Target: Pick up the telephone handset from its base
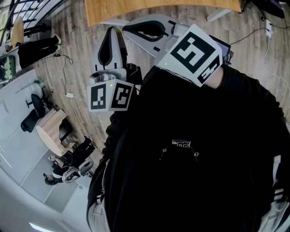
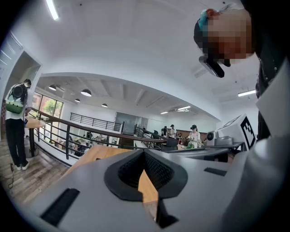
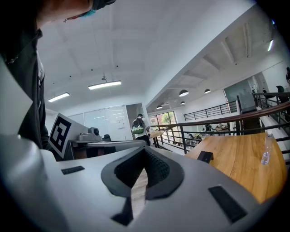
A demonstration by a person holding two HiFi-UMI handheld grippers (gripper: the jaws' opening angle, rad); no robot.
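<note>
Person in a black top [image 1: 190, 149] stands holding 2 grey plastic grippers close against the chest, side by side. Both point about level toward the far side of the room.

Left gripper [image 2: 144, 153]: jaws together, black ribbed pads meeting at the tips, nothing between them. Its black-and-white marker cube [image 1: 111, 96] sits low on the person's left.

Right gripper [image 3: 145, 152]: jaws likewise closed pad to pad, empty. Its marker cube [image 1: 192, 54] is tilted, just right of the left one.

Telephone handset and its base: no view shows them.

Far ahead:
- A light brown wooden tabletop [image 1: 158, 9].
- On it, toward the right, 1 clear plastic bottle [image 3: 267, 152] standing upright.
- Also on it, 1 small black block [image 3: 205, 157], well apart from the bottle.
- Beyond the table, a black metal railing [image 3: 213, 124].
- A bystander with a green backpack [image 3: 138, 128] stands near the railing, far off.

Floor: grey-brown wood planks [image 1: 68, 41]. A small white adapter on a thin cable [image 1: 69, 95] lies on it to the left.

Overhead: white ceiling with a strip light [image 3: 105, 84].
</note>
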